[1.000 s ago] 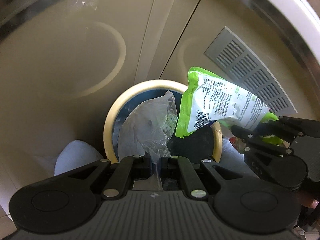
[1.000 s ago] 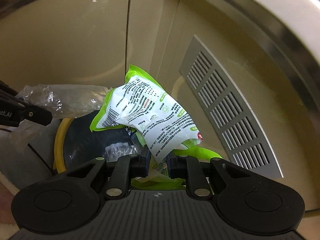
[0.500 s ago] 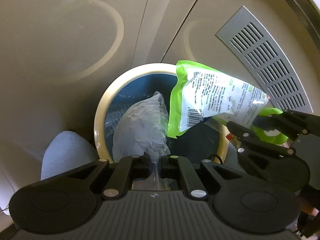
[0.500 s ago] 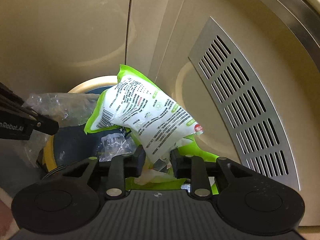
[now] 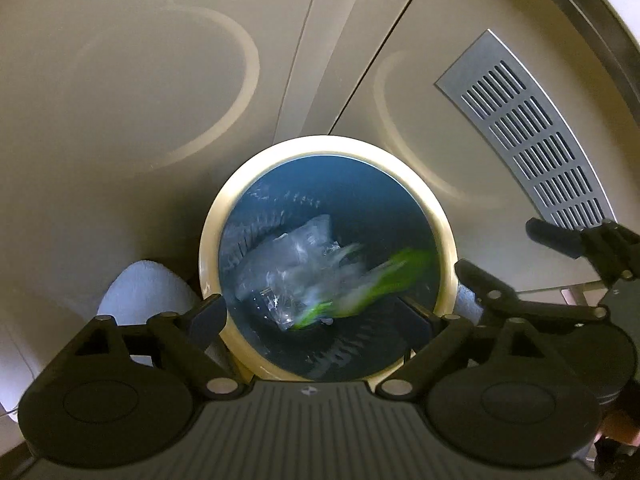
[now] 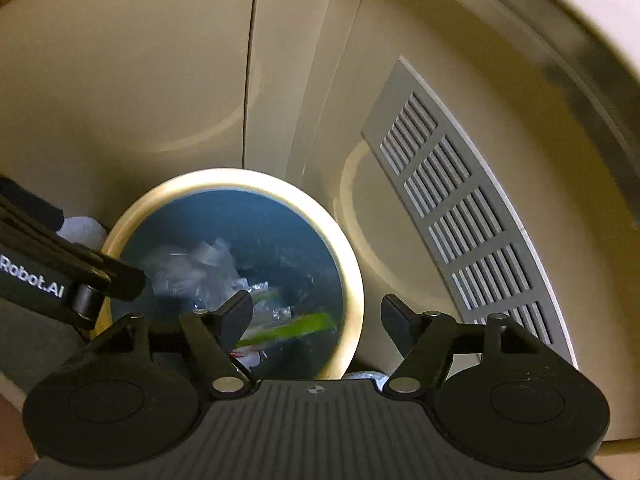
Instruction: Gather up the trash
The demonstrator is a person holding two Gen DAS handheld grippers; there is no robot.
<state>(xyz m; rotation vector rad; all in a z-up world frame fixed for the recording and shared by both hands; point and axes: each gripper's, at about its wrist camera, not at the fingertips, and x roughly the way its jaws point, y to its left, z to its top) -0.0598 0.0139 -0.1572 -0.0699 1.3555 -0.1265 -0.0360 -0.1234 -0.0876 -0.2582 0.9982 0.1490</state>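
Observation:
A round bin with a cream rim (image 5: 448,240) and dark blue inside stands below both grippers; it also shows in the right wrist view (image 6: 356,280). A clear plastic bag (image 5: 288,256) and a green and white wrapper (image 5: 384,276), blurred by motion, are inside the bin. They also show in the right wrist view, the bag (image 6: 188,268) and the wrapper (image 6: 296,326). My left gripper (image 5: 316,316) is open and empty above the bin's near rim. My right gripper (image 6: 316,314) is open and empty above the bin's right side. The right gripper also shows in the left wrist view (image 5: 516,252).
Beige cabinet panels (image 5: 140,100) with a seam rise behind the bin. A grey slotted vent (image 5: 532,136) is at the right, also in the right wrist view (image 6: 460,216). A pale blue-white rounded thing (image 5: 140,296) lies left of the bin.
Both grippers opened. The clear bag left the left gripper and the green wrapper left the right gripper; both dropped into the bin.

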